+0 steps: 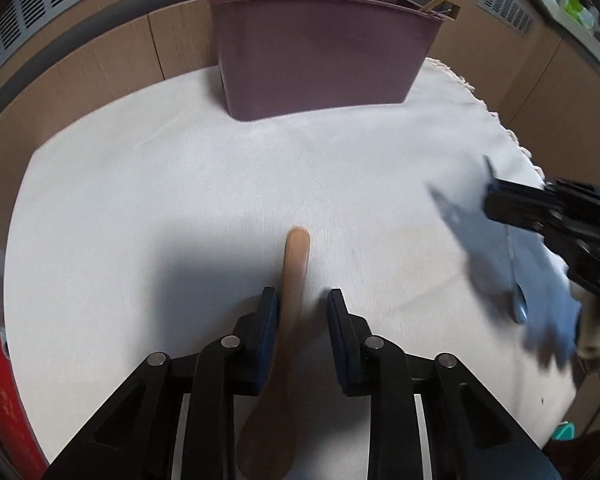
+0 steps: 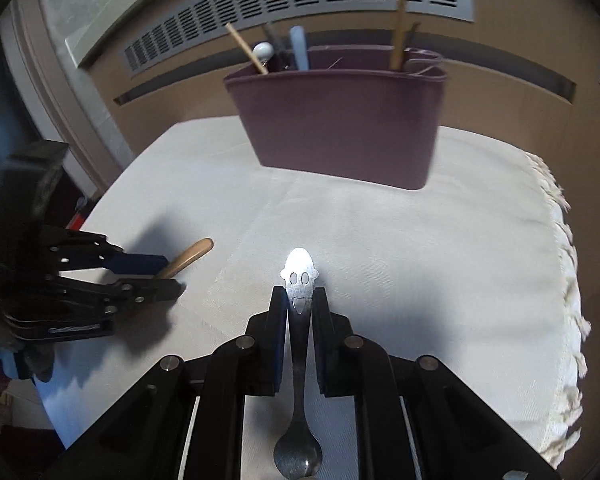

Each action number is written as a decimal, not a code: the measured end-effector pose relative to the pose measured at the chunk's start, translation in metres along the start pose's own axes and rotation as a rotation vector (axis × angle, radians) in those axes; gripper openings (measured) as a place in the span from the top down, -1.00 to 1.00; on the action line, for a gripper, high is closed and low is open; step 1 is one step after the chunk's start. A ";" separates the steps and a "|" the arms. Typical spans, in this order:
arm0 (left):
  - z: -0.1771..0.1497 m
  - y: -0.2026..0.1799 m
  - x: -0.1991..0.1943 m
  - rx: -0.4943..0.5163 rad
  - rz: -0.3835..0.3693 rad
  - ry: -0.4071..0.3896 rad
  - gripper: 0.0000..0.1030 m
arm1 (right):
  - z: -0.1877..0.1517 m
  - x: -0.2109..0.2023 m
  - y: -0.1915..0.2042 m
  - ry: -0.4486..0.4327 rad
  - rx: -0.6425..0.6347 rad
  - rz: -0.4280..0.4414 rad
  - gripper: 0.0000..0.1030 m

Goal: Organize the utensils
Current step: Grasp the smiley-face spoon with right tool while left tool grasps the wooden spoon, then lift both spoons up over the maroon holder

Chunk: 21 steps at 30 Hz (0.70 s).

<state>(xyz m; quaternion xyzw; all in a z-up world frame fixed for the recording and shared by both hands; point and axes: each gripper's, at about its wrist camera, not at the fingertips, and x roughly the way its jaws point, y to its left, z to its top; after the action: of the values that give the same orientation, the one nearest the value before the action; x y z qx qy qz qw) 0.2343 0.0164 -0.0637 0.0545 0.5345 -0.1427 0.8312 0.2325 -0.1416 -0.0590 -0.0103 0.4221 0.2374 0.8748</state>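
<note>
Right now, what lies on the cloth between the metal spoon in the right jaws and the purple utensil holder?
Nothing: in the right wrist view the white cloth is bare between the metal spoon and the purple utensil holder.

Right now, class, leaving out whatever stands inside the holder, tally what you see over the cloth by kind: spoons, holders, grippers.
Spoons: 2, the wooden spoon and the metal spoon
Holders: 1, the holder
Grippers: 2, the left gripper and the right gripper
Total: 5
</note>
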 end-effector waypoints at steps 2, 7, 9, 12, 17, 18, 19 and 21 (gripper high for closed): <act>0.003 -0.001 0.002 -0.016 0.004 0.006 0.55 | -0.002 -0.004 0.000 -0.025 0.010 -0.006 0.78; 0.009 0.001 0.003 -0.059 0.007 0.006 0.76 | -0.001 -0.020 -0.007 -0.077 0.006 -0.016 0.78; 0.009 0.001 -0.001 -0.069 -0.005 -0.009 0.77 | -0.004 -0.031 -0.010 -0.091 0.009 -0.019 0.78; 0.004 -0.003 -0.022 -0.085 -0.032 -0.089 0.77 | -0.005 -0.040 -0.012 -0.111 0.010 -0.018 0.78; -0.011 -0.002 -0.071 -0.155 -0.116 -0.278 0.77 | -0.008 -0.060 -0.010 -0.157 0.020 -0.019 0.78; -0.012 -0.003 -0.077 -0.165 -0.122 -0.305 0.77 | -0.008 -0.064 -0.010 -0.165 0.020 -0.018 0.78; -0.014 -0.003 -0.085 -0.176 -0.128 -0.340 0.77 | -0.008 -0.068 -0.009 -0.176 0.020 -0.020 0.78; -0.012 -0.004 -0.097 -0.180 -0.124 -0.386 0.77 | -0.007 -0.074 -0.009 -0.196 0.017 -0.026 0.79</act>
<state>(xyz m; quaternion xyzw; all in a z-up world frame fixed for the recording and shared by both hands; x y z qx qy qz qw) 0.1850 0.0325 0.0190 -0.0810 0.3784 -0.1530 0.9093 0.1918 -0.1810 -0.0100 0.0149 0.3364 0.2226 0.9149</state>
